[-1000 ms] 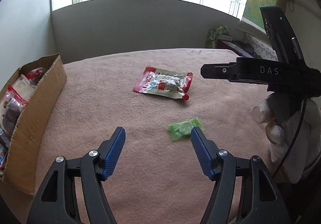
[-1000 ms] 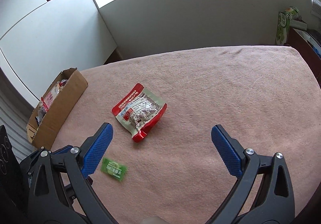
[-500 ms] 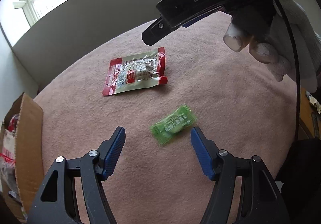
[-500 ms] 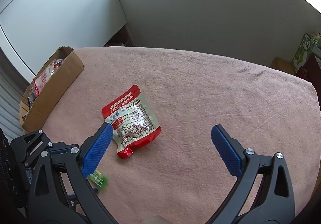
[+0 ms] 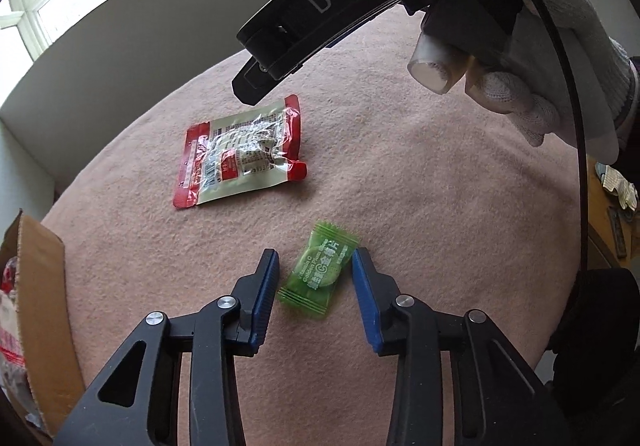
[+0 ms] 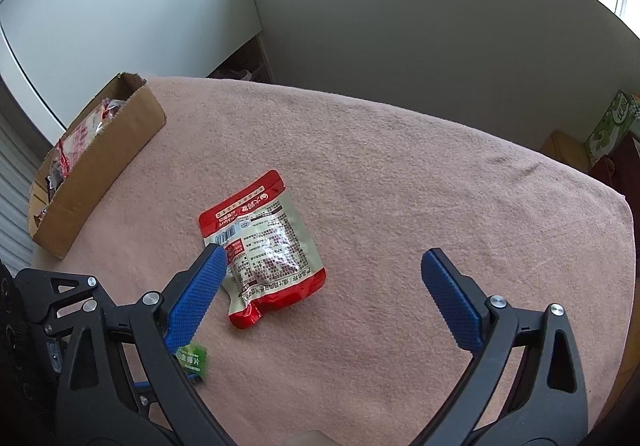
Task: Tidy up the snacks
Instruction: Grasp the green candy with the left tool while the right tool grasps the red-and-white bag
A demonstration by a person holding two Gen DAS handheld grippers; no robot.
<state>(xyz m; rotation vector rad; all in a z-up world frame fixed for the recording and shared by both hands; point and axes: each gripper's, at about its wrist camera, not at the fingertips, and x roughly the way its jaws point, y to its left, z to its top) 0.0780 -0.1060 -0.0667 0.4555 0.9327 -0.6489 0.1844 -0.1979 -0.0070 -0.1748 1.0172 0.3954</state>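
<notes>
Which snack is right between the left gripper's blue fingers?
The small green candy, lying between the left gripper pads, which have just been closing. The bigger red and white packet lies farther away.

The green candy wrapper (image 5: 322, 271) carries white print reading "Vitamin C" and "Golden Plum Slices", with a circled "C" among Chinese characters beside it. The black bar of the right gripper (image 5: 384, 2), seen from the left wrist, bears the pale letters "DAS". The red and cream snack pouch (image 6: 264, 246) shows a barcode, white Chinese characters on its red band and dense small print too fine to read.
</notes>
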